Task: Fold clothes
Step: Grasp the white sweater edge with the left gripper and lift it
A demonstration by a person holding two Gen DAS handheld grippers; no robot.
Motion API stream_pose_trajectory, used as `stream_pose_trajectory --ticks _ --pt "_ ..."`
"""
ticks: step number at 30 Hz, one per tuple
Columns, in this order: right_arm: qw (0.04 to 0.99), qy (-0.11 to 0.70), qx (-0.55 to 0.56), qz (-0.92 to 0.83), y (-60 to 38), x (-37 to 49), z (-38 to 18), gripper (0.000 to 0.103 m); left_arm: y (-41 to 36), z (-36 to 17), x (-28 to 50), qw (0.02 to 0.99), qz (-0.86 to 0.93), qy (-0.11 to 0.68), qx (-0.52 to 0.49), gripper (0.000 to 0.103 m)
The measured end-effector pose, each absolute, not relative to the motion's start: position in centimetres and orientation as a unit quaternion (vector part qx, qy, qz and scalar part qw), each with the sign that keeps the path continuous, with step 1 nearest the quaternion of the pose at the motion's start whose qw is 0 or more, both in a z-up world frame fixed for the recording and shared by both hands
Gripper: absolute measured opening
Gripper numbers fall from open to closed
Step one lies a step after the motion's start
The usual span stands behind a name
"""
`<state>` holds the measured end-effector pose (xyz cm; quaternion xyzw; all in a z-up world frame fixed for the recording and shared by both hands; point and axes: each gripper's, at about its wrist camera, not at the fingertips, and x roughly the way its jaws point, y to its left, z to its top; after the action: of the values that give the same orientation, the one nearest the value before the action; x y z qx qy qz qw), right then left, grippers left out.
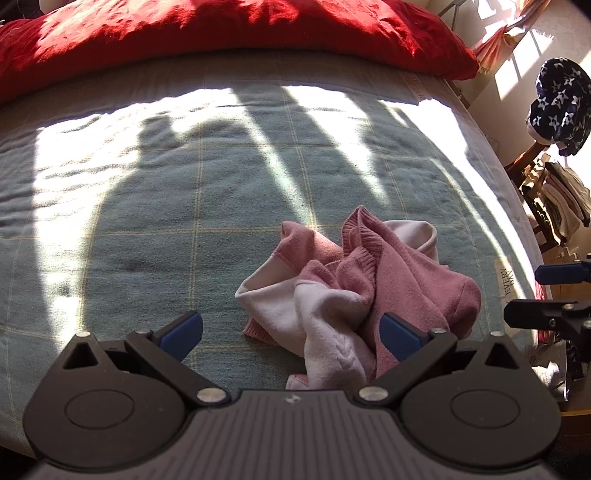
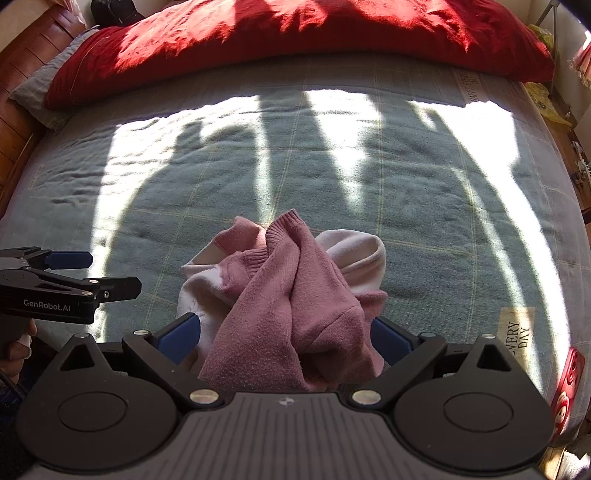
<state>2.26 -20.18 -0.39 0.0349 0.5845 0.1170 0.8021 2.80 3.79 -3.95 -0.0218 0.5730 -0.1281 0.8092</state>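
Observation:
A crumpled pink and white knit garment lies in a heap on the green checked blanket. My left gripper is open just in front of the heap, its white sleeve end reaching between the blue pads. My right gripper is open too, with the pink bulk of the garment lying between its spread fingers, not squeezed. In the right wrist view the left gripper shows at the left, open. The right gripper shows at the left wrist view's right edge.
A red duvet lies across the bed's far side. Beside the bed on the right stands a chair with stacked clothes and a navy star-patterned garment. A red phone lies at the blanket's right edge. A wooden headboard is at left.

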Motion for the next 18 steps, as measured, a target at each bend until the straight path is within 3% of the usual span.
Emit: stream_pose_trajectory --ticks 2,6,7,18 --pt "0.797 0.592 0.029 0.118 -20.1 2.2 -1.0 0.100 3.3 -4.7 2.5 0.804 -0.135 0.579 -0.012 0.093" --pt "0.787 0.604 0.022 0.123 -19.9 2.1 -2.0 0.100 2.8 -6.2 2.3 0.791 -0.139 0.596 -0.003 0.066" --pt "0.786 0.606 0.021 0.123 -19.9 2.1 -2.1 0.100 2.7 -6.6 2.4 0.788 -0.141 0.600 -0.006 0.063" --pt "0.769 0.631 0.013 0.107 -20.5 1.4 -3.3 0.100 1.1 -9.9 4.4 0.779 -0.168 0.603 -0.014 0.060"
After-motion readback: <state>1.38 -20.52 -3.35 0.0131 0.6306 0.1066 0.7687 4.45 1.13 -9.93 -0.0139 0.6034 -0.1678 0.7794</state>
